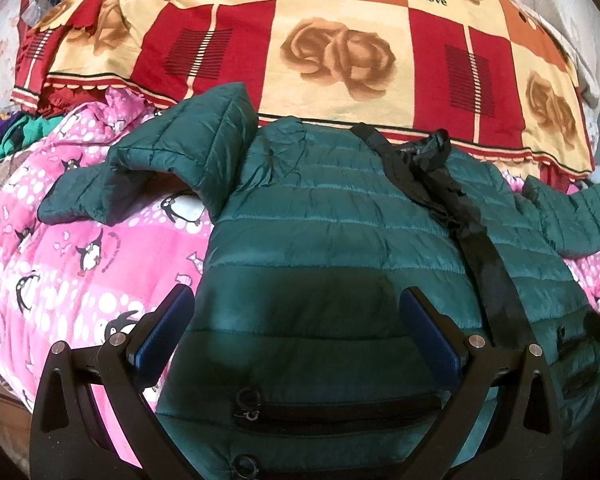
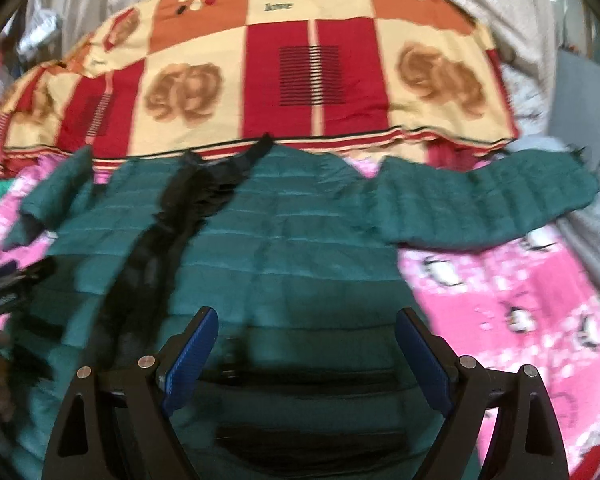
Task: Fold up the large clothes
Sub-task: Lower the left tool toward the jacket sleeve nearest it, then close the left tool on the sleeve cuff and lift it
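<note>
Left wrist view shows the jacket (image 1: 340, 232) spread on a pink blanket (image 1: 60, 248), its black lining (image 1: 460, 208) running down the front, one sleeve (image 1: 172, 160) bent over. The left gripper (image 1: 296, 320) hovers above a zip pocket (image 1: 340, 412), fingers apart. Right wrist view, blurred, shows the other sleeve (image 2: 492, 200) stretched straight and the right gripper (image 2: 306, 344) also spread, empty. A quilt (image 2: 340, 80) lies behind.

The right wrist view was motion-blurred, so the jacket (image 2: 300, 240) quilting and pocket zips smeared. The jacket hem ran off the bottom edge in both views. A dark object (image 2: 4, 296) at the left edge was too blurred to identify.
</note>
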{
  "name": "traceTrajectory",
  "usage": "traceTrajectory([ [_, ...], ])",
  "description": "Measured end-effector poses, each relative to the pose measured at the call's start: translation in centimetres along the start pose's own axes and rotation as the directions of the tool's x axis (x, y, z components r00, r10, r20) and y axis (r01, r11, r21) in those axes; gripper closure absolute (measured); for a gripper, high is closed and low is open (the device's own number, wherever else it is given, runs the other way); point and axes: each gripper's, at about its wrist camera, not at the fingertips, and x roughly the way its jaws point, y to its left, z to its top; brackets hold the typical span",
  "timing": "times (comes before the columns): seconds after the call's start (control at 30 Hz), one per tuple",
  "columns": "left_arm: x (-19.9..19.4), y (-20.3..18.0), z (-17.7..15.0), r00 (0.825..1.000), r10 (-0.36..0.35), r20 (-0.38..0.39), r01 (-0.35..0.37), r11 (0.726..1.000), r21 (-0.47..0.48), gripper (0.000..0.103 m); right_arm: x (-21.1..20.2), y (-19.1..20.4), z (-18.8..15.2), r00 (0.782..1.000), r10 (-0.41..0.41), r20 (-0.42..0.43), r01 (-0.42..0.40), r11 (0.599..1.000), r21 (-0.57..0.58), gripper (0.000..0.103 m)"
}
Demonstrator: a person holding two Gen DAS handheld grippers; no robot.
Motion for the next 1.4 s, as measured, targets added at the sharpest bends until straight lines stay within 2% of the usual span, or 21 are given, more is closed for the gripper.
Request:
traceTrajectory([
  [0.1,-0.2,-0.1,0.0,1.0,0.006,0.011,-0.006,1.0,0.004,0.0,0.5,0.4,-0.3,0.98,0.197,-0.039,-0.195,0.979,0.051,0.015],
  [0.13,-0.3,-0.1,0.0,1.0,0.008,0.017,-0.008,1.0,0.007,0.0,0.6,0.5,-0.4,0.97,0.238,-0.049,-0.235,0.97,0.062,0.015],
  [0.2,-0.6,-0.2,-0.1,1.0,0.012,0.028,-0.012,1.0,0.015,0.0,0.9,1.0,-0.7,0.964,0.256,-0.071,-0.252,0.966,0.057,0.015],
  [0.27,-0.6,-0.3,-0.1,0.999,0.011,0.031,-0.012,1.0,0.019,0.0,1.6,1.5,-1.1,0.964,0.242,-0.113,-0.238,0.97,0.046,0.015],
  [0.37,-0.6,-0.2,-0.1,0.999,0.009,0.031,-0.009,1.0,0.017,0.0,3.6,1.6,-2.1,0.958,0.182,-0.221,-0.18,0.983,0.029,0.014],
  [0.53,-0.7,-0.1,-0.1,0.999,0.004,0.034,-0.004,1.0,0.011,0.0,4.0,2.5,-2.7,0.964,0.137,-0.229,-0.149,0.988,-0.038,0.013],
  [0.7,-0.8,0.0,-0.1,0.999,0.003,0.034,-0.003,1.0,0.009,0.0,4.2,3.4,-3.6,0.966,0.074,-0.25,-0.106,0.988,-0.117,0.006],
  [0.97,-0.8,0.1,0.0,0.999,0.001,0.032,0.0,1.0,-0.007,0.0,4.2,3.3,-3.1,0.969,0.073,-0.235,-0.103,0.988,-0.117,0.005],
  [1.17,-0.8,3.4,2.0,0.992,-0.119,0.028,0.122,0.984,-0.131,0.0,2.6,2.2,-1.8,0.983,0.111,-0.144,-0.118,0.992,-0.042,0.007],
  [1.27,-0.8,6.6,3.8,0.982,-0.185,0.04,0.19,0.959,-0.211,0.0,2.5,2.1,-1.6,0.983,0.123,-0.139,-0.128,0.991,-0.026,0.007],
  [1.33,-0.6,9.4,4.8,0.967,-0.246,0.069,0.255,0.926,-0.276,0.0,2.6,2.3,-1.7,0.981,0.124,-0.149,-0.13,0.991,-0.033,0.007],
  [1.4,-0.4,12.1,5.5,0.96,-0.264,0.093,0.28,0.907,-0.316,0.001,2.6,2.4,-1.7,0.981,0.123,-0.15,-0.13,0.991,-0.041,0.007],
])
